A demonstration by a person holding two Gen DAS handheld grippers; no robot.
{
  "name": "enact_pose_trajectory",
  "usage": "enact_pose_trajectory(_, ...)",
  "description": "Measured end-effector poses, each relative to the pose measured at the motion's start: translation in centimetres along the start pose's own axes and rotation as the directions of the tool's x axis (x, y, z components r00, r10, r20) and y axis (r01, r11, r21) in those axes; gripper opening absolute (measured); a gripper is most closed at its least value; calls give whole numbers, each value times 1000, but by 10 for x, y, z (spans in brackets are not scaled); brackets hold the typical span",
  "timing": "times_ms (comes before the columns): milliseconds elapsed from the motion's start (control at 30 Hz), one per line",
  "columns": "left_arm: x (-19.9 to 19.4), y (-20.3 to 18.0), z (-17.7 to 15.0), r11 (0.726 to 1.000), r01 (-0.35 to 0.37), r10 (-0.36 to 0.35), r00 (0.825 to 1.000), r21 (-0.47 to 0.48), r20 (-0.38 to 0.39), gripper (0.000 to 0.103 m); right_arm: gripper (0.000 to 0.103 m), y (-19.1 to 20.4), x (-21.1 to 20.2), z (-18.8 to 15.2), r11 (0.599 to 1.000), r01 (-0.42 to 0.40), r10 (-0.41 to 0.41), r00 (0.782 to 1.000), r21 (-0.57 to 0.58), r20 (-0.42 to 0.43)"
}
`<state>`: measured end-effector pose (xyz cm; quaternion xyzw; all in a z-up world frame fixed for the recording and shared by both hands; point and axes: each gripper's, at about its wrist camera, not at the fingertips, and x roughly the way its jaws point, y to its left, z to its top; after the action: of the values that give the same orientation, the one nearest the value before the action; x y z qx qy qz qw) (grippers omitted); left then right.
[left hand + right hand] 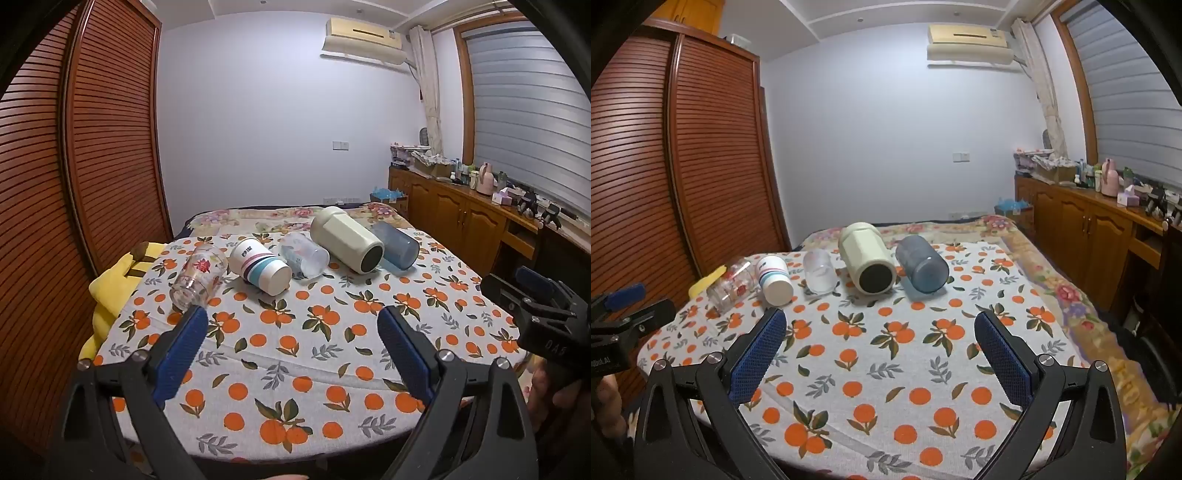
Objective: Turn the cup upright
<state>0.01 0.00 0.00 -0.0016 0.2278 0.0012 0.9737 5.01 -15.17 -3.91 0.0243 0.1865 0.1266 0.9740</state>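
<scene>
Orange-printed cloth (295,332) covers the table, and five cups lie on their sides in a row across its far part: a clear flowered glass (197,278), a white striped cup (258,266), a clear plastic cup (304,258), a cream flask (345,240) and a blue tumbler (397,247). The left gripper (291,325) and right gripper (879,328) both hover near the table's front edge, jaws spread wide, holding nothing.

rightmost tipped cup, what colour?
Translucent blue-grey cup, lying on its side beside the cream flask. Clearest in the right wrist view.
</scene>
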Motion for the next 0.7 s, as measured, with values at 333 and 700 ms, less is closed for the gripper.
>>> enact_pose_trajectory(333, 0, -1, -1, 1000, -3, 3, 1000, 1, 4, 94, 103, 1, -1, -1, 1000, 1, -1, 1000, 0, 3)
enact_pose_trajectory(700, 0, 0, 0, 1000, 0, 0, 1000, 2, 3, 94, 103, 0, 2, -1, 1000, 2, -2, 1000, 0, -1)
